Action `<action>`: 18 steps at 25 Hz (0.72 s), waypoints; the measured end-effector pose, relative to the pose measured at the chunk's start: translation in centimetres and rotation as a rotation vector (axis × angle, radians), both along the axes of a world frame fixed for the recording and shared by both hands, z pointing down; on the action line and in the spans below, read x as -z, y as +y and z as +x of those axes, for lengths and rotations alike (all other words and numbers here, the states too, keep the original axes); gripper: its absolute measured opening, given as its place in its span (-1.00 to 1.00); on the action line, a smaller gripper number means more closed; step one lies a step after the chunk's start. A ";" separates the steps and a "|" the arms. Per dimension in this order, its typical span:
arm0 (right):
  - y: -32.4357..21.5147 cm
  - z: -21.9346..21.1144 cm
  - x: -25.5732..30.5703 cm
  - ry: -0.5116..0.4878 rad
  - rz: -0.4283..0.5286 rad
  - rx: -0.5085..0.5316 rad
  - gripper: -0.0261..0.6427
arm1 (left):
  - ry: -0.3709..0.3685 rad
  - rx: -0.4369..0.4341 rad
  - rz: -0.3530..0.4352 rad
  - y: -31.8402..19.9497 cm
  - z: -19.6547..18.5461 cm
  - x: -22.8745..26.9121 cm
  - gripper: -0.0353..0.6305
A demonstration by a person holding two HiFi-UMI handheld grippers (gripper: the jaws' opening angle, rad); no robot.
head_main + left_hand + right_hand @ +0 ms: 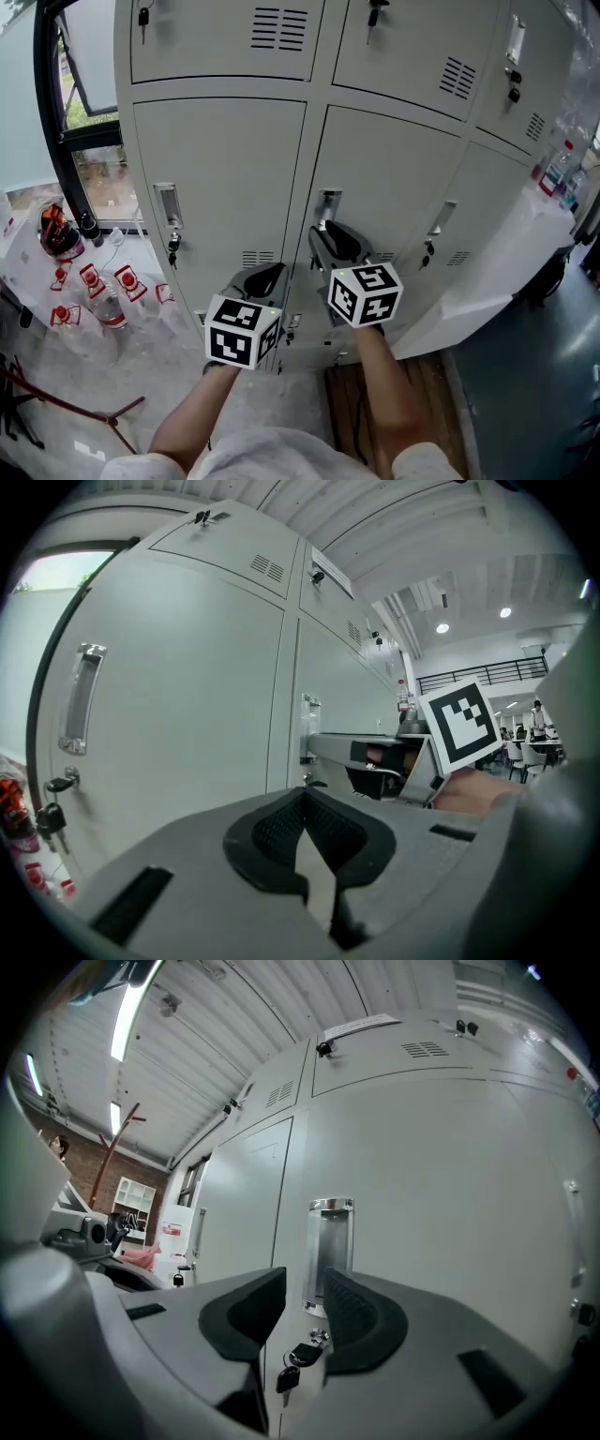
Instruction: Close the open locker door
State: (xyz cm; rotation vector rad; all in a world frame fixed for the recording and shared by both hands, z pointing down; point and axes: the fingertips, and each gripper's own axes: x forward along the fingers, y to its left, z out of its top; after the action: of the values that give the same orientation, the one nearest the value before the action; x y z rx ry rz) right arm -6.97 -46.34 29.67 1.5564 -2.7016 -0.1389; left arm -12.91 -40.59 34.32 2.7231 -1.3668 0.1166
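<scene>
A window (89,141) and wrapped bottles (103,300) on the pale floor (141,375) sit left of the grey lockers (216,169). The left gripper (302,797) is closed on nothing. The right gripper (302,1279), jaws parted, faces the middle locker door (394,178), which looks flush. Its own view shows keys (292,1372) under the handle (328,1241), hidden in the head view.

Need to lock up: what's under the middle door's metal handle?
A lock with keys hanging from it, just below the handle. In the head view the right gripper covers them.
</scene>
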 end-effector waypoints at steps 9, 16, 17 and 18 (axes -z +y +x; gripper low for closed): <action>3.1 2.5 0.7 -0.012 -0.006 0.034 -0.62 | -0.012 0.031 -0.006 2.5 3.2 0.7 -0.88; 5.7 3.9 0.2 -0.021 -0.027 0.064 -0.68 | -0.026 0.069 -0.015 4.1 4.9 0.9 -0.88; 6.1 4.0 0.1 -0.025 -0.031 0.071 -0.68 | -0.028 0.074 -0.017 4.4 5.2 0.9 -0.88; 6.5 4.3 0.0 -0.028 -0.035 0.076 -0.68 | -0.030 0.079 -0.018 4.6 5.5 0.9 -0.88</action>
State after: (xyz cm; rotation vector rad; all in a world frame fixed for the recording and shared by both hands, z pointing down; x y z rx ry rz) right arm -2.71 -39.82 29.66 1.4585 -2.7695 -0.0714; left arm -7.43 -35.96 33.43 2.6591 -1.4715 0.1643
